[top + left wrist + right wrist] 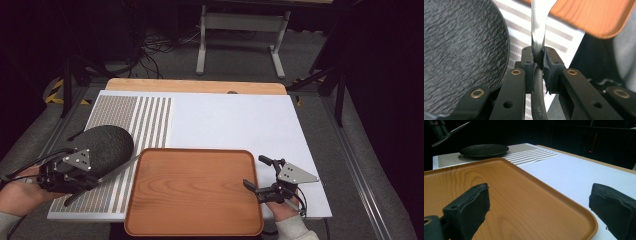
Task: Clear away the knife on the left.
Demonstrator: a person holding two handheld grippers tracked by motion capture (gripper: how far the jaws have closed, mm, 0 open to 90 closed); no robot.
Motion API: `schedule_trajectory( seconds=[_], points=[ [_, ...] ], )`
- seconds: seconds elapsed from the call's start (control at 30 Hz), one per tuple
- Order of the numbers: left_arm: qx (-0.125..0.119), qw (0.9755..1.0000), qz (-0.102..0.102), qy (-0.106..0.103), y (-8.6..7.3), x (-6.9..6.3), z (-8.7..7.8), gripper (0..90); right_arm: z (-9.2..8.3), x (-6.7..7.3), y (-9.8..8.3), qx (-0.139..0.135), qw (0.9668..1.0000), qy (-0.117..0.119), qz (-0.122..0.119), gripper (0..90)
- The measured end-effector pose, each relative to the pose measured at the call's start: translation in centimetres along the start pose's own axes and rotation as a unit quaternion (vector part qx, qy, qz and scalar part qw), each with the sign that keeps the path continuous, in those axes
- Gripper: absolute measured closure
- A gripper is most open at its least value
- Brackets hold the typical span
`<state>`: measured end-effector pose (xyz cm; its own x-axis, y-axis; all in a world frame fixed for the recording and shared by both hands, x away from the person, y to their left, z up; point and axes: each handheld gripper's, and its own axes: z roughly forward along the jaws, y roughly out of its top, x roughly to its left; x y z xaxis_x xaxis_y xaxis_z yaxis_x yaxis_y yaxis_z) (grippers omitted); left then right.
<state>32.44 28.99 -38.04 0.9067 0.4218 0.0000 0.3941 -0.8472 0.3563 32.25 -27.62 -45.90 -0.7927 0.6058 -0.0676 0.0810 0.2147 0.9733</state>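
My left hand-held gripper (pixel 539 62) is clenched on a knife (pixel 538 22) lifted just above the striped mat, beside the dark plate (pixel 107 142). I'd keep the blade level while carrying it toward the wooden tray (pixel 195 192). My right hand-held gripper (pixel 265 175) waits released at the tray's edge.

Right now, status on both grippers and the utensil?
Left gripper shut on knife, blade over mat toward tray. Right gripper open, empty. Plate beside it.
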Motion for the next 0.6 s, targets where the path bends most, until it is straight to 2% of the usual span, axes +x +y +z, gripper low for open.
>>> schedule_trajectory(
  seconds=[0.03, 0.13, 0.27, 0.3, 0.47, 0.57, 0.6],
  points=[
    [-0.012, 0.9997, -0.016, -0.010, 0.3, -0.1, 0.1, 79.9, 0.0, 0.0, 0.0, -0.001, 1.0000, 0.000, 0.000, 3.8],
    [-0.022, 0.9994, -0.023, -0.010, 0.7, -0.2, 0.1, 79.9, 0.0, 0.0, 0.0, -0.001, 1.0000, 0.000, 0.000, 3.8],
    [-0.037, 0.9981, -0.044, -0.022, 1.4, -0.4, 0.1, 79.9, -0.1, 0.0, 0.0, -0.003, 1.0000, -0.002, 0.000, 3.8],
    [-0.037, 0.9981, -0.046, -0.017, 1.5, -0.6, 0.1, 79.9, -0.1, 0.0, 0.0, -0.002, 1.0000, -0.002, -0.001, 3.8],
    [-0.053, 0.9965, -0.058, -0.025, 2.6, -1.1, 0.1, 79.9, -0.1, 0.0, 0.1, -0.002, 1.0000, -0.002, 0.000, 3.8],
    [-0.062, 0.9953, -0.069, -0.027, 3.0, -1.2, 0.2, 79.9, -0.1, 0.0, 0.1, -0.002, 1.0000, -0.002, -0.001, 3.8],
    [-0.067, 0.9942, -0.078, -0.030, 3.5, -1.4, 0.5, 79.9, -0.2, 0.0, 0.0, -0.002, 1.0000, -0.002, -0.001, 3.8]
  ],
)
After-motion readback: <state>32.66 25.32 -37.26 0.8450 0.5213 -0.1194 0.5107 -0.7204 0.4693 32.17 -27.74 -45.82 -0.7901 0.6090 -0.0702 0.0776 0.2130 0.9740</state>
